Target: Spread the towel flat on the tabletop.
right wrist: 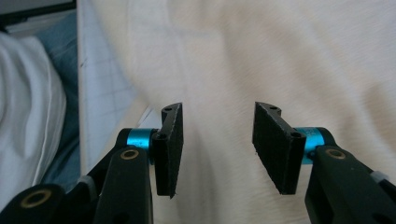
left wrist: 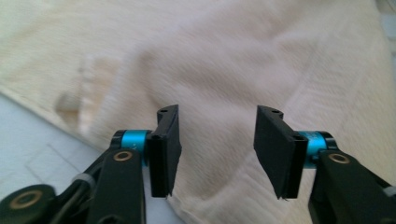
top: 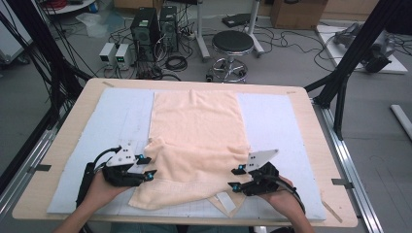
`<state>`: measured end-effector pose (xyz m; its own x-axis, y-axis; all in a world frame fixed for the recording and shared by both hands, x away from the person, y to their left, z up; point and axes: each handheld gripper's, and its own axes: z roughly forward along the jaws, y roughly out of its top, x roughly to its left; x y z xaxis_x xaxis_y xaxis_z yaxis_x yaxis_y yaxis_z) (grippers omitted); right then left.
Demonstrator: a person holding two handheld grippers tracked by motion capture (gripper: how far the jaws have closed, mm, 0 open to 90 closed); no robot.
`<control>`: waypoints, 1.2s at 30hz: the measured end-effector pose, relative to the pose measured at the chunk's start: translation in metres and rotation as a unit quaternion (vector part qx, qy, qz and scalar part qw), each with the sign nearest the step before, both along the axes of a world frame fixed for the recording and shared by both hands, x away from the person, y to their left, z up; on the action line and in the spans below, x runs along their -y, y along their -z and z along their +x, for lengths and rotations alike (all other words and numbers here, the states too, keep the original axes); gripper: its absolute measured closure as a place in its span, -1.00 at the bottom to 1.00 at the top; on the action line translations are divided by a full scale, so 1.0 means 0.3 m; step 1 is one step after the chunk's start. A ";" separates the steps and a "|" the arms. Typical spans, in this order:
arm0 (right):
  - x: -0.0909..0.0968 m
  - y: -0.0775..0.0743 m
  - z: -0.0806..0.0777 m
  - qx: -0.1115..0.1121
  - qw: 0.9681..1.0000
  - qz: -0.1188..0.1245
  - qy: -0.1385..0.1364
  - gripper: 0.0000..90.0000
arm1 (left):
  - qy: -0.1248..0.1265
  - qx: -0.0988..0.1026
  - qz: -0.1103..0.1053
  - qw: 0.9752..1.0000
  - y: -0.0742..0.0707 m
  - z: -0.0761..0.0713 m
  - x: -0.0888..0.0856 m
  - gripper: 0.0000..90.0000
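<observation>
Round black stool (top: 232, 42) beyond the table (top: 311, 121); computer towers (top: 154, 26) on the floor

The towel (top: 197, 141) is soft, matt, cream terry cloth with a ribbed weave. It lies on a smooth pale mat (top: 272, 116) over a light wooden table (top: 73, 119).

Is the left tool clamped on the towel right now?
No: in the left gripper view the left tool has its jaws standing apart, with the towel lying beyond them and nothing pinched between them.
</observation>
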<state>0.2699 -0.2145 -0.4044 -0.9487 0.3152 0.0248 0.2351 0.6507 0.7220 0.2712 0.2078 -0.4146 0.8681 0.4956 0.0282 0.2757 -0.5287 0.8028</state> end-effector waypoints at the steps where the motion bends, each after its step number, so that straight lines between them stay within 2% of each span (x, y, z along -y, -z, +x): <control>1: -0.003 0.014 -0.006 -0.006 1.000 -0.005 -0.008 0.18 | 0.011 -0.012 0.007 1.000 0.015 -0.001 -0.004 0.11; 4: -0.013 0.052 -0.011 -0.018 0.999 -0.040 -0.019 0.29 | 0.036 -0.031 0.034 0.998 0.048 0.001 -0.001 0.23; 6: -0.017 0.073 -0.006 -0.021 0.998 -0.057 -0.027 0.56 | 0.048 -0.043 0.048 0.997 0.068 0.002 0.009 0.43; 7: -0.016 0.079 -0.003 -0.032 0.997 -0.061 -0.031 0.67 | 0.049 -0.041 0.044 0.997 0.071 0.000 0.011 0.57; 8: -0.013 0.078 0.002 -0.040 0.997 -0.054 -0.033 0.84 | 0.052 -0.044 0.044 0.997 0.070 0.002 0.015 0.71; 10: -0.005 0.065 0.008 -0.048 0.997 -0.053 -0.038 0.89 | 0.057 -0.040 0.060 0.996 0.061 0.003 0.025 0.92; 11: -0.001 0.055 0.009 -0.049 0.996 -0.051 -0.047 0.89 | 0.060 -0.036 0.062 0.996 0.054 0.001 0.030 0.94; 14: 0.019 -0.003 -0.002 -0.043 0.996 -0.048 -0.065 0.90 | 0.070 -0.025 0.033 0.997 0.021 -0.008 0.032 0.95; 16: 0.038 -0.043 -0.007 -0.044 0.995 -0.045 -0.078 0.89 | 0.065 -0.018 0.009 0.998 -0.008 -0.008 0.028 0.96; 18: 0.059 -0.076 0.000 -0.040 0.995 -0.049 -0.071 0.87 | 0.055 -0.010 -0.006 0.998 -0.032 0.004 0.028 0.96; 21: 0.075 -0.097 0.037 -0.036 0.997 -0.042 -0.049 0.84 | 0.031 -0.004 -0.001 1.000 -0.034 0.045 0.045 0.96; 24: 0.064 -0.081 0.099 -0.024 0.999 -0.044 -0.016 0.85 | -0.006 -0.008 0.005 1.000 -0.015 0.109 0.056 0.95; 26: 0.053 -0.062 0.148 -0.027 0.999 -0.044 0.012 0.85 | -0.030 -0.007 0.009 1.000 -0.003 0.157 0.055 0.95; 28: 0.043 -0.042 0.199 -0.030 0.998 -0.040 0.032 0.85 | -0.055 -0.023 -0.003 0.998 0.013 0.204 0.052 0.96; 30: 0.028 -0.021 0.240 -0.029 0.997 -0.045 0.052 0.81 | -0.071 -0.027 -0.013 0.997 0.025 0.234 0.049 0.95; 31: 0.022 -0.009 0.256 -0.033 0.996 -0.049 0.063 0.79 | -0.074 -0.030 -0.019 0.997 0.029 0.244 0.049 0.95; 34: 0.018 0.015 0.285 -0.043 0.995 -0.047 0.079 0.64 | -0.072 -0.031 -0.014 0.997 0.023 0.244 0.053 0.90; 36: 0.026 0.003 0.276 -0.032 0.995 -0.043 0.080 0.55 | -0.069 -0.032 -0.016 0.997 0.010 0.231 0.050 0.79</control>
<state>0.3527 -0.2221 -0.4055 -0.8837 0.4654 0.0506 0.3848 0.6606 0.6447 0.3405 0.1928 -0.4177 0.7912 0.6100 -0.0439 0.3958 -0.4560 0.7971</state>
